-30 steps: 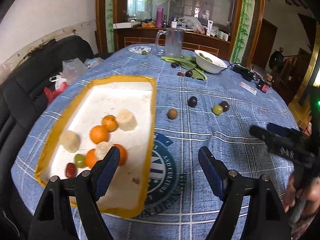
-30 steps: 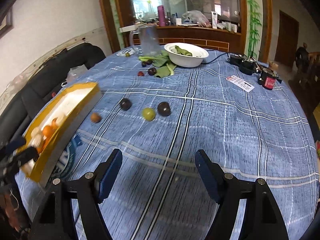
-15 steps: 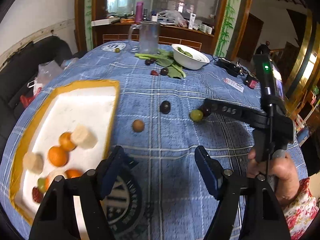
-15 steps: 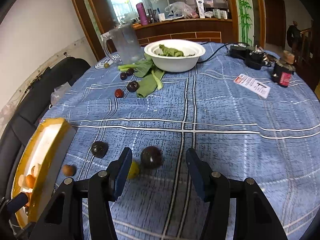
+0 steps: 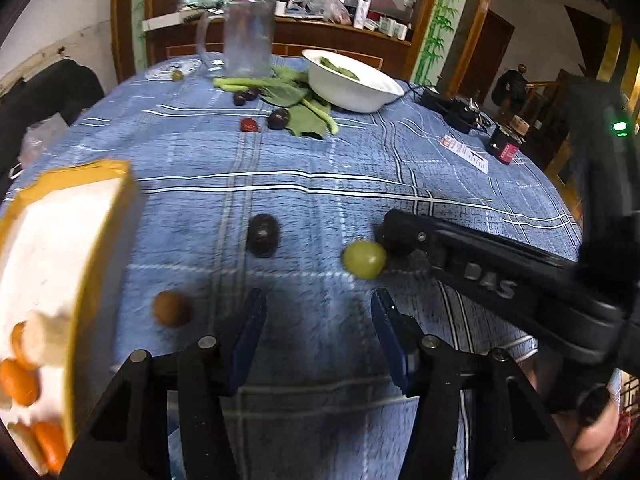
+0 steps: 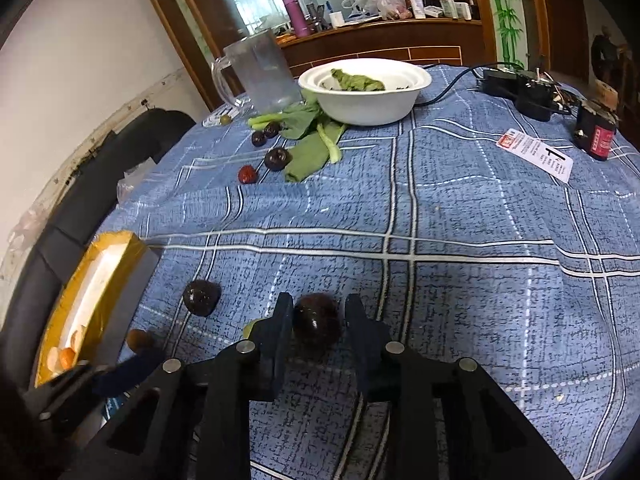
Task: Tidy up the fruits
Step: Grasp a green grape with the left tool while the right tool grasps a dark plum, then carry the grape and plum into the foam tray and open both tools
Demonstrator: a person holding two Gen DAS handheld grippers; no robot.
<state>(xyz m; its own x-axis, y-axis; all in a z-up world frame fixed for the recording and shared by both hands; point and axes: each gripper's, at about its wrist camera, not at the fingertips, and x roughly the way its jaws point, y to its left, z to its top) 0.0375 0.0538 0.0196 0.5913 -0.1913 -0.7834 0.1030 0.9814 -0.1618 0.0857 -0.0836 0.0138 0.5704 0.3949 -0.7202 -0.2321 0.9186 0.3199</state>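
Right tongs [image 6: 316, 320], lettered "DAS" along one finger in the left view, have just been closing and now grip a dark plum [image 6: 316, 325] on the bench [image 6: 460, 216], half hiding a green grape [image 5: 364, 259] behind their left finger. Left tongs [image 5: 316, 332] have been narrowing to half-open over bare cloth, with the blurred yellow-rimmed tray [image 5: 102, 216] cut off at their left. Card print [image 6: 536, 154] far ahead is unreadable.

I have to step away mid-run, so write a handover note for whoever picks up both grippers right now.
Right gripper: jaws just closed on a dark plum, still on the tablecloth.
Left gripper: open and empty, jaws just narrowing, green grape ahead.
Done: oranges already in the yellow tray.
Left: another plum, brown fruit, and fruit near the white bowl.
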